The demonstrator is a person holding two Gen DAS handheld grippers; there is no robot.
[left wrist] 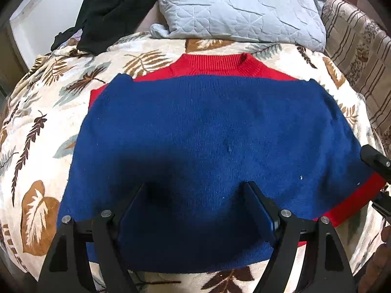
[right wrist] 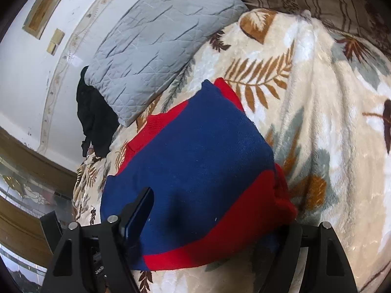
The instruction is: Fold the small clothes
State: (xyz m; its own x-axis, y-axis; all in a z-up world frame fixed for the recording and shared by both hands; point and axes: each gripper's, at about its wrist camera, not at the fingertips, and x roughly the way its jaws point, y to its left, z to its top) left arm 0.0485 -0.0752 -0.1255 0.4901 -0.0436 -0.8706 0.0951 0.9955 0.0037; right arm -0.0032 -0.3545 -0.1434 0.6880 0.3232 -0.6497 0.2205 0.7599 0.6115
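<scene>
Red-and-blue sweater (left wrist: 207, 131) lies flat on the leaf-print blanket (left wrist: 39, 131) w/ its bottom part folded up toward the collar, both claws, left (left wrist: 198, 195) & right (right wrist: 215, 210), wide apart over its near edge, gripping nothing, prob. lining up for the next fold.

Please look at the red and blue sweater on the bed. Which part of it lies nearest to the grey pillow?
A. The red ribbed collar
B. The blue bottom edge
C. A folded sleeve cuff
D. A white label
A: in the left wrist view the red ribbed collar of the sweater lies just below the grey pillow, with the blue part further away.
</scene>
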